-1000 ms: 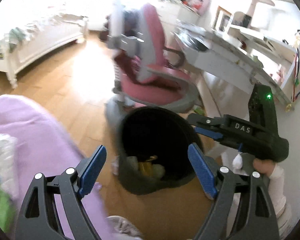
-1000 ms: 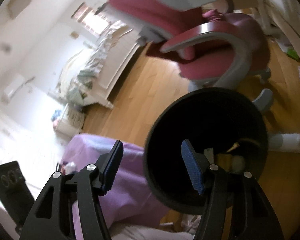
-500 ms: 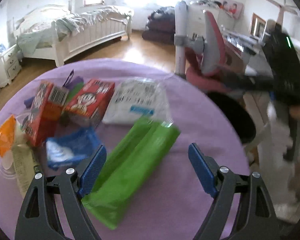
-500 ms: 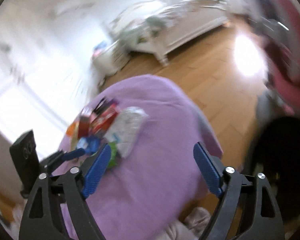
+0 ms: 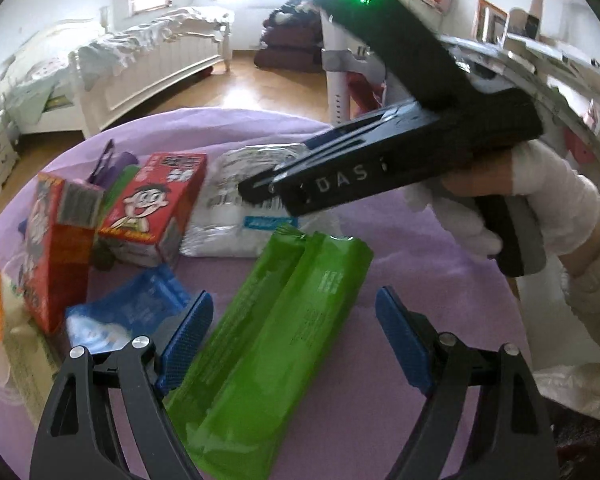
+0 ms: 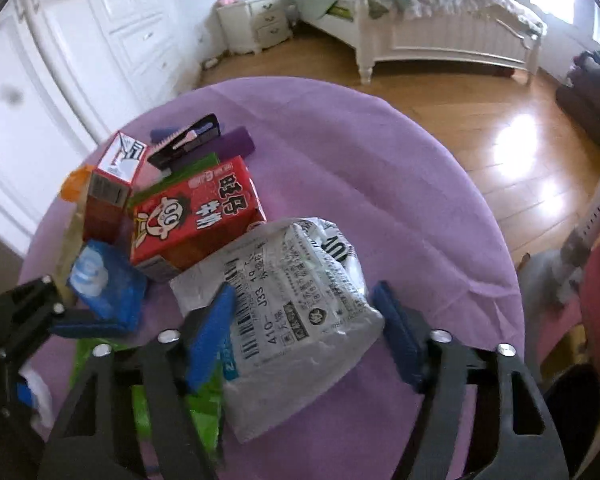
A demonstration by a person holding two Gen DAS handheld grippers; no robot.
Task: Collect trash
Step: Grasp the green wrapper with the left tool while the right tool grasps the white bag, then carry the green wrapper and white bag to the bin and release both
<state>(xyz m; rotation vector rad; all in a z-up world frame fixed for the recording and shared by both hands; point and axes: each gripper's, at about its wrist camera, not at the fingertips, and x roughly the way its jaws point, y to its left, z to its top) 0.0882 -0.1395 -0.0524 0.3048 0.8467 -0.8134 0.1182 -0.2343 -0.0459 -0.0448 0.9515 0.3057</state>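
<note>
1. Left gripper (image 5: 294, 340): jaws wide, straddling green pouch (image 5: 268, 356) on purple table (image 5: 400, 240); pads clear.
2. Right gripper (image 6: 304, 332): jaws just closing, half-wide around white bag (image 6: 300, 312); no contact seen.
3. Red cartons (image 6: 196, 216) beside bag.

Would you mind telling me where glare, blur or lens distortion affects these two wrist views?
Left wrist view: the window behind the white bed is blown out, the black right gripper crossing the frame looks slightly smeared, and the green plastic wrapper stays sharp. Right wrist view: sunlight glares off the wooden floor, the fisheye bends the white wardrobe doors, and the crumpled silver bag reads clearly.
</note>
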